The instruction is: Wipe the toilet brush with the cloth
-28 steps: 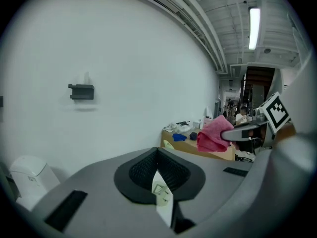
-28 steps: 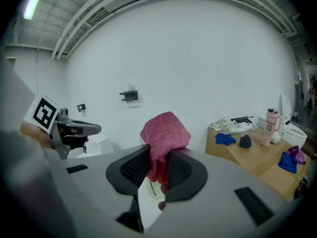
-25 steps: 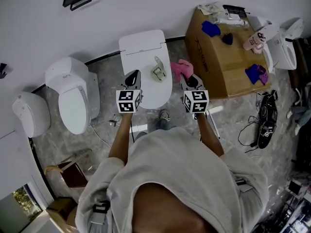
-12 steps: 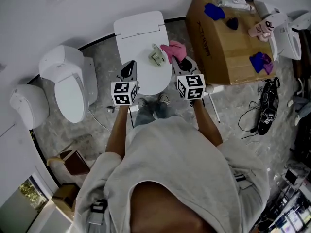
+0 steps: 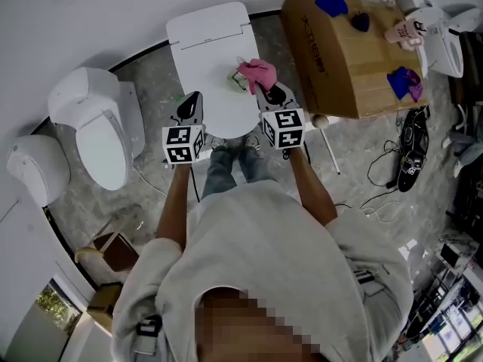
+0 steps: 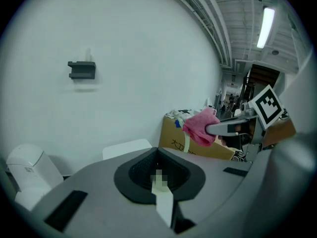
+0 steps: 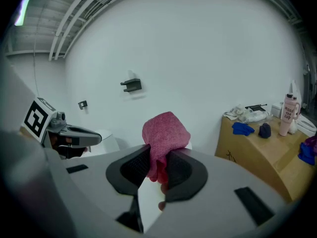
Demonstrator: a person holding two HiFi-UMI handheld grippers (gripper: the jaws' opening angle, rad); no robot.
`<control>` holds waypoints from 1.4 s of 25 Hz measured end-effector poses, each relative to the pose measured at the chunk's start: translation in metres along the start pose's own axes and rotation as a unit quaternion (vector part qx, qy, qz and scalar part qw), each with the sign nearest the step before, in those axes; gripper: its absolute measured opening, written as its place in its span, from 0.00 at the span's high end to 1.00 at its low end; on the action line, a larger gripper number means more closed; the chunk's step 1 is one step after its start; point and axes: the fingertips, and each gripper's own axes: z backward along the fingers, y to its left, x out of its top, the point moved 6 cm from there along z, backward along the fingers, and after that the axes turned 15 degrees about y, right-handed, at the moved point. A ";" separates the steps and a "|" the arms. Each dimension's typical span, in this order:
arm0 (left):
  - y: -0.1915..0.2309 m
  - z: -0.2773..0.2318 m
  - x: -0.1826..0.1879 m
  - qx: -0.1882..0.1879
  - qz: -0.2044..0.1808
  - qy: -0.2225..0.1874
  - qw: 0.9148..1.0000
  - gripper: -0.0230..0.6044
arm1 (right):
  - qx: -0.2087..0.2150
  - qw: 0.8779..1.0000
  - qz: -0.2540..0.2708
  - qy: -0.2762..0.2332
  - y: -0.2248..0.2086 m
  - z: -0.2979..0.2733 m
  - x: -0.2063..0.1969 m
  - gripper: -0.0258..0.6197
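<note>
A pink cloth (image 5: 256, 72) is pinched in my right gripper (image 5: 264, 86), which is shut on it; in the right gripper view the cloth (image 7: 166, 133) bulges up between the black pads. It hangs over the closed white toilet lid (image 5: 204, 44), next to a small pale green and white object (image 5: 238, 81) lying there, partly hidden. I cannot tell whether that object is the brush. My left gripper (image 5: 193, 98) hovers over the lid's left edge, shut and empty (image 6: 157, 153). The left gripper view shows the cloth (image 6: 200, 125) off to the right.
A cardboard box (image 5: 339, 59) with blue cloths and bottles stands at the right. A long white stick with a round end (image 5: 329, 145) lies on the floor beside it. Two more white toilets (image 5: 98, 134) (image 5: 34, 168) stand left. Black shoes (image 5: 411, 164) and cables lie right.
Both grippers have moved forward and left relative to the toilet. The pink cloth went from beside the toilet lid to over it, next to the pale green object.
</note>
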 end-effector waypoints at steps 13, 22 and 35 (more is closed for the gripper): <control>0.016 -0.002 -0.016 -0.008 0.005 0.020 1.000 0.93 | -0.010 0.998 -0.014 0.062 -0.006 -0.036 -0.037 0.82; 0.021 -0.007 -0.017 -0.008 0.010 0.025 1.000 0.93 | -0.013 0.994 -0.029 0.104 -0.017 -0.064 -0.063 0.82; 0.027 -0.007 -0.012 -0.001 0.011 0.018 1.000 0.93 | -0.011 0.983 -0.064 0.169 -0.023 -0.092 -0.105 0.82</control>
